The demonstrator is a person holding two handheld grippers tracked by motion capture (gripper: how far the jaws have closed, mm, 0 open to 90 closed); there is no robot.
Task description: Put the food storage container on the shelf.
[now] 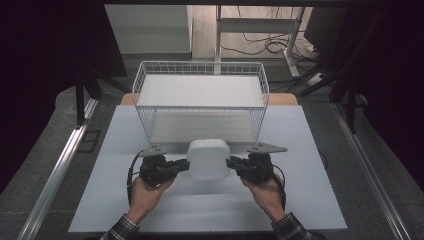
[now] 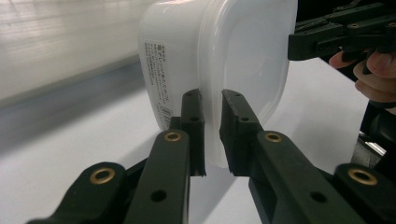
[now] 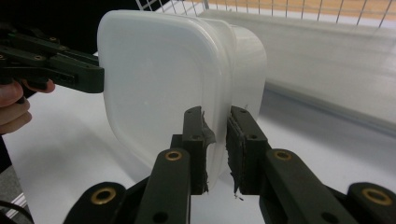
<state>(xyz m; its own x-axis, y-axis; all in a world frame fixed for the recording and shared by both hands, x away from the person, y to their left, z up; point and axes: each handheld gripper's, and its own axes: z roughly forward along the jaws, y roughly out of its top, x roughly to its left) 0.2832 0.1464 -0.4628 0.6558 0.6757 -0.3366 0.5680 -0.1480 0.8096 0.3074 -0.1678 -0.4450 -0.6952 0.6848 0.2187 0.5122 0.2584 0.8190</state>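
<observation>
Now white lidded plastic container [image 1: 208, 158], printed label; both hand-held grippers clamped on rim.

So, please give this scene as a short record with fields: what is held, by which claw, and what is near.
held: white box, on its side, lid toward the person
left claw: shut on the box's lid rim, left side
right claw: shut on the rim, right side
surface: white mat
nearby: wire basket behind the box
label: printed sticker on the box wall

White container [image 1: 208, 158], black tongs [image 1: 186, 165]
</observation>
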